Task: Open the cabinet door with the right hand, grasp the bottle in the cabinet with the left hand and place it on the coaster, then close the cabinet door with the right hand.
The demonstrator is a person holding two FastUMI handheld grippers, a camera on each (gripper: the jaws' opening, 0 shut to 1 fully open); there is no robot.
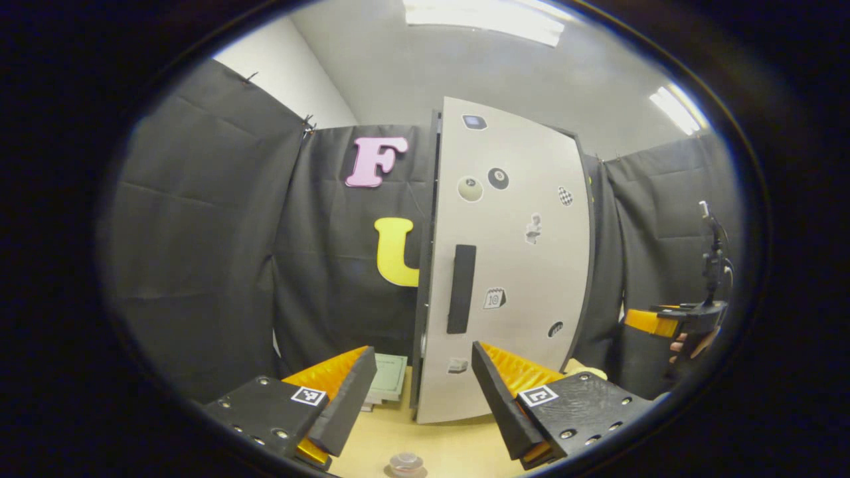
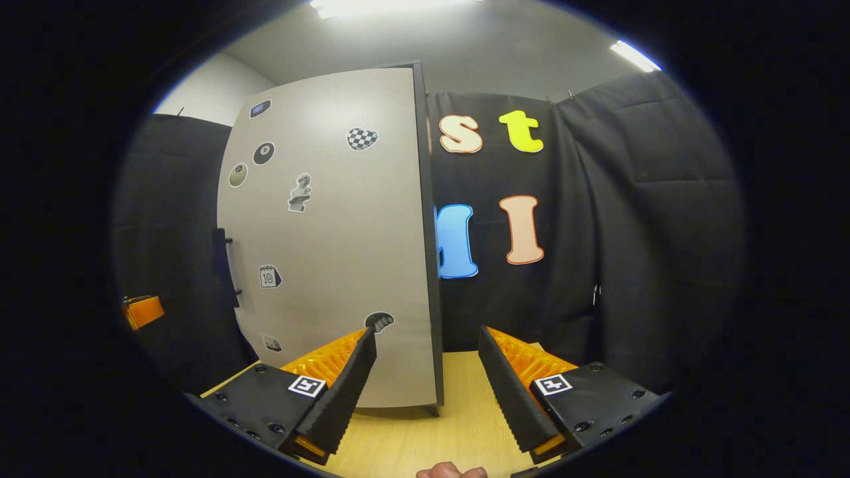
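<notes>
Cabinet door (image 1: pixel 511 265) shut, handle (image 1: pixel 461 289) untouched: nothing's done yet. Left gripper (image 1: pixel 418 392) and right gripper (image 2: pixel 428 385) hover with jaws wide, holding nothing.

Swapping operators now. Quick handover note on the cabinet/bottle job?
Left claw: open, empty, facing the cabinet door, level with its handle.
Right claw: open, empty, near the door's far edge, touching nothing.
Door looks shut; bottle not visible, presumably inside. Small round clear item on the table before the left claw may be the coaster; cannot confirm.
Done: nothing.
Left: open door with right, move bottle to coaster with left, close door.
</notes>
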